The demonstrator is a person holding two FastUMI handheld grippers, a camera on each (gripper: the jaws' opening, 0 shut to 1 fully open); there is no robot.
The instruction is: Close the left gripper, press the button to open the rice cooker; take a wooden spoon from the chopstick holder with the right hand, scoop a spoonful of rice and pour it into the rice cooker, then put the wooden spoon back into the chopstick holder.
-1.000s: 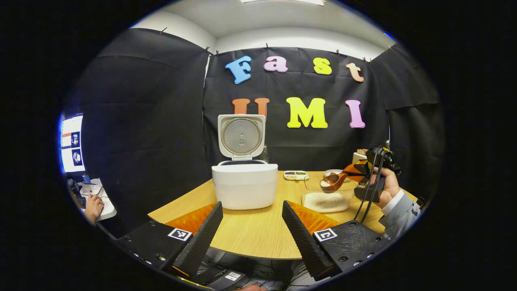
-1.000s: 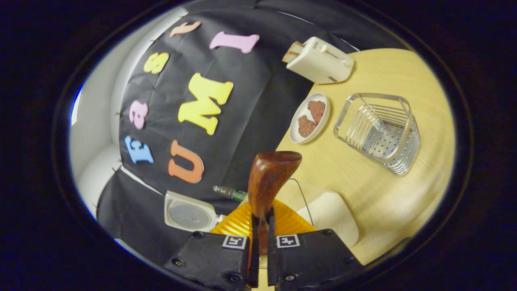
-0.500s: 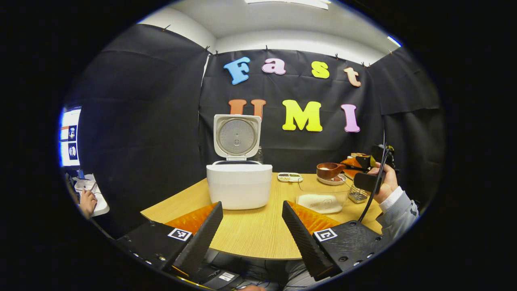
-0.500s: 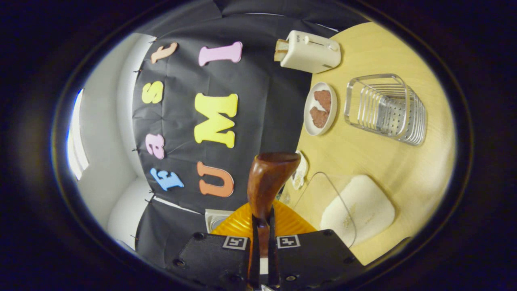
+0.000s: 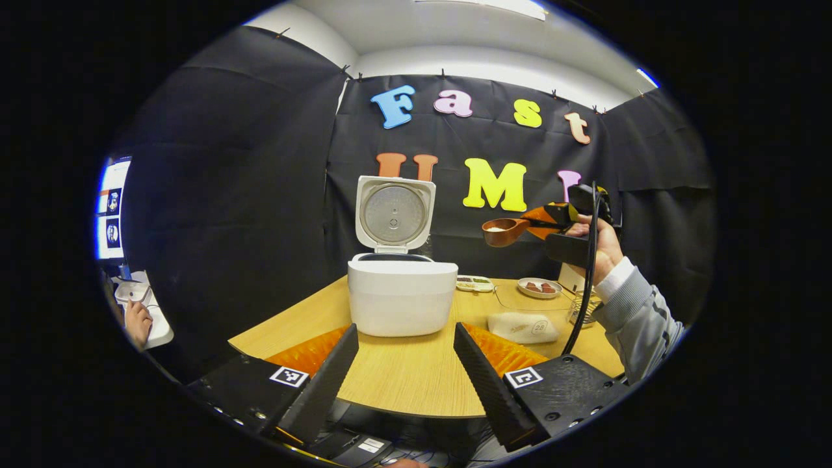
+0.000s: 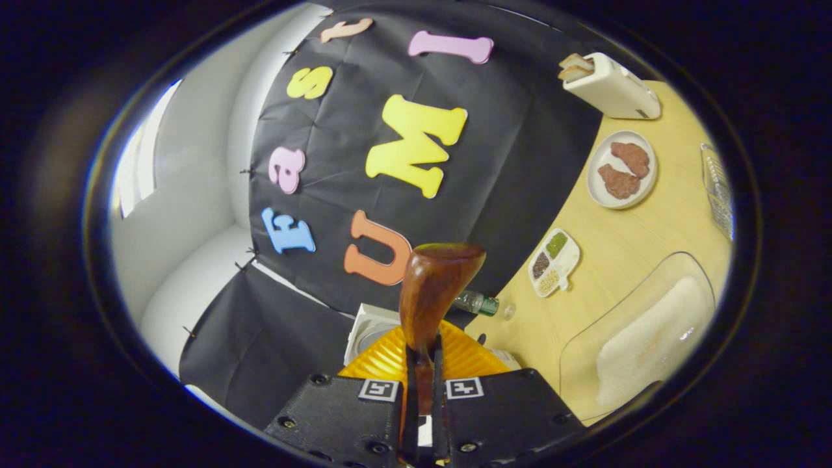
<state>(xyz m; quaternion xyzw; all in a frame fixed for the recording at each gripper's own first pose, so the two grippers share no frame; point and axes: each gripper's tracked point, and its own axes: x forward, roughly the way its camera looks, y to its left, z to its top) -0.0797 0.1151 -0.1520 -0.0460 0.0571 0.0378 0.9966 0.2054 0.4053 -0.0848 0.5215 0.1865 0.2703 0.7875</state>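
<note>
Right gripper (image 6: 421,390) is clamped on the spoon (image 5: 506,231), at 3 o'clock of the open cooker (image 5: 402,296); any tilt spills rice. Left gripper (image 5: 404,370) is apart.

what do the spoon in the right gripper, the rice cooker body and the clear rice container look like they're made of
The reddish-brown spoon looks like polished wood: warm brown, faint grain, soft sheen. The white rice cooker body seems to be smooth moulded plastic with a matte finish; the round plate inside its raised lid looks like grey metal. The see-through rice container could be glass or clear plastic; its walls only show as thin glossy edges.
</note>
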